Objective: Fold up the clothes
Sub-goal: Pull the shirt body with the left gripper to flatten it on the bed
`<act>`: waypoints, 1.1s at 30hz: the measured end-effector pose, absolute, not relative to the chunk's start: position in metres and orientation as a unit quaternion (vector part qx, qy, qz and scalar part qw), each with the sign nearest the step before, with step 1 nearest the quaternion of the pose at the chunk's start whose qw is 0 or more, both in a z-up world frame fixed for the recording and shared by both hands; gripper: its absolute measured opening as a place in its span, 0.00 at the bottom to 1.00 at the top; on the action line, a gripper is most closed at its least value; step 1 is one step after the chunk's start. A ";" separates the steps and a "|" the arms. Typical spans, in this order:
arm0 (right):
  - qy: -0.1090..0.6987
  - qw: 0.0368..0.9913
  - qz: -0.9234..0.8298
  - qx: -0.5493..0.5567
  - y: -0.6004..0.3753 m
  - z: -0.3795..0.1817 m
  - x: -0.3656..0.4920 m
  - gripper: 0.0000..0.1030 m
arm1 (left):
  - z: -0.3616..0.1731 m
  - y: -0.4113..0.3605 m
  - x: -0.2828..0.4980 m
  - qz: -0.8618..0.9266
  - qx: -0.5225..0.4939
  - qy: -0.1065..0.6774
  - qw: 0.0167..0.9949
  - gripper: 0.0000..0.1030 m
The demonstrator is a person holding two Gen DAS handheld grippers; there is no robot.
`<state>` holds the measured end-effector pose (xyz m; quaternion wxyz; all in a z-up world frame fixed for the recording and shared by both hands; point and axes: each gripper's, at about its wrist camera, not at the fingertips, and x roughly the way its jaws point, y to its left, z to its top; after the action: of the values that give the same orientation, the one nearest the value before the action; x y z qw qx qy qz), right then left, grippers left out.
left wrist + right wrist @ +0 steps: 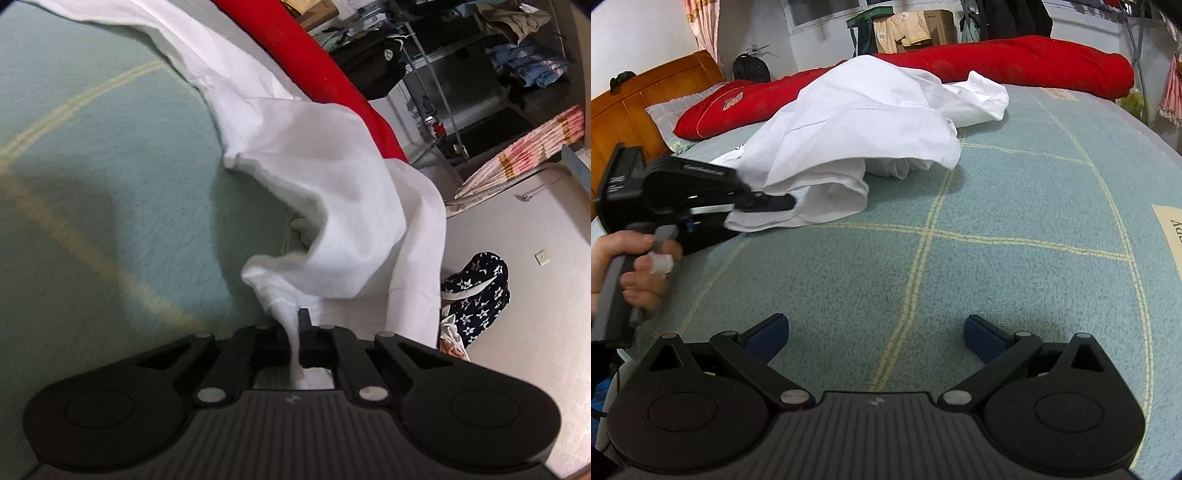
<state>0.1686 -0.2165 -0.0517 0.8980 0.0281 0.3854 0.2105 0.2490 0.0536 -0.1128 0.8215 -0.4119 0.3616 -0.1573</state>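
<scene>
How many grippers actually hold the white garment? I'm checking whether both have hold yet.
1. The left gripper is shut on the white garment at its near edge; the right gripper is open above the bare bedspread.

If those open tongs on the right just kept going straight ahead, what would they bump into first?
Probably the green bed cover: the right tongs hang open above bare cover. The white garment lies further ahead and leftward, though depth is hard to judge.

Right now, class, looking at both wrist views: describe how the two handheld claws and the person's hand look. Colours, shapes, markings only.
Both claws are matte black plastic with a ribbed centre plate, round hubs and silver pivot pins. The right claw has dark blue finger pads. The left claw has a boxy black body with faint lettering and a grey handle. The bare hand gripping that handle has a white wrap on one finger.
</scene>
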 end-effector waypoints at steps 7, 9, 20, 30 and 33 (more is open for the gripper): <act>0.385 0.899 0.208 0.018 -0.214 -0.052 0.169 1.00 | -0.100 0.097 0.187 -0.143 -0.407 0.361 0.827 0.02; 0.385 0.900 0.206 0.014 -0.213 -0.052 0.170 1.00 | -0.095 0.110 0.171 -0.126 -0.403 0.360 0.832 0.02; 0.388 0.899 0.199 -0.026 -0.204 -0.052 0.169 1.00 | -0.087 0.159 0.145 -0.027 -0.372 0.358 0.856 0.01; 0.392 0.898 0.200 -0.025 -0.207 -0.050 0.167 1.00 | -0.067 0.146 0.141 -0.034 -0.313 0.382 0.869 0.07; 0.391 0.898 0.200 -0.017 -0.209 -0.049 0.167 1.00 | -0.055 0.139 0.137 -0.039 -0.294 0.387 0.873 0.22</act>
<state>0.1666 -0.2086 -0.0490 0.8983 -0.0165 0.3910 0.1998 0.1374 0.1392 -0.0554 0.8731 -0.2936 0.3874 -0.0390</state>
